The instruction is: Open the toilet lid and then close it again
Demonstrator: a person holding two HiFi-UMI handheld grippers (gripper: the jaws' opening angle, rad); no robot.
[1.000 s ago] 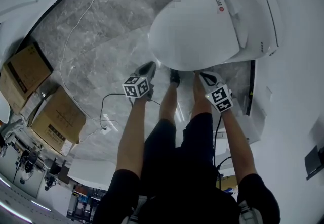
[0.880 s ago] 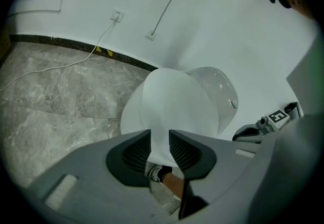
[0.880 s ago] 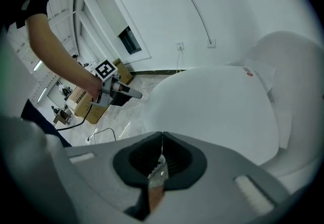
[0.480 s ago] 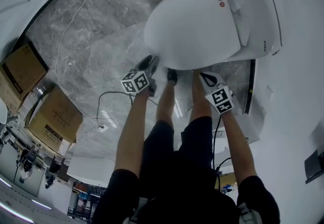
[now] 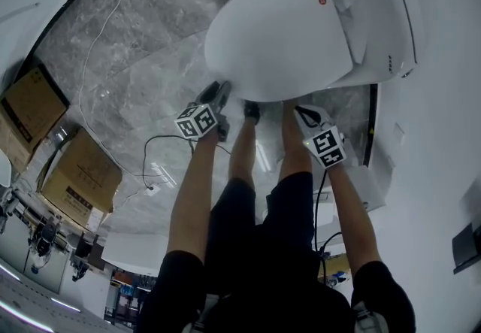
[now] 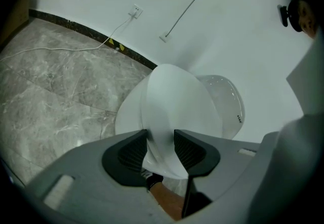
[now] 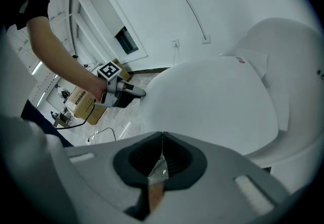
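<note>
Grey marble floor (image 5: pixel 150 38), white cable (image 5: pixel 89 72) across it; cardboard boxes (image 5: pixel 79 177) at left

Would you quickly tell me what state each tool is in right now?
Left tool: open, jaws just opening; toilet lid edge between them, not gripped.
Right tool: shut, holding nothing.

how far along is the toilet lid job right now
Nothing looks done yet: the toilet lid lies down. In hand: the left gripper, jaws just opening, lines up on its front edge, not clamped. The right gripper is shut. Left: lifting, then closing.
</note>
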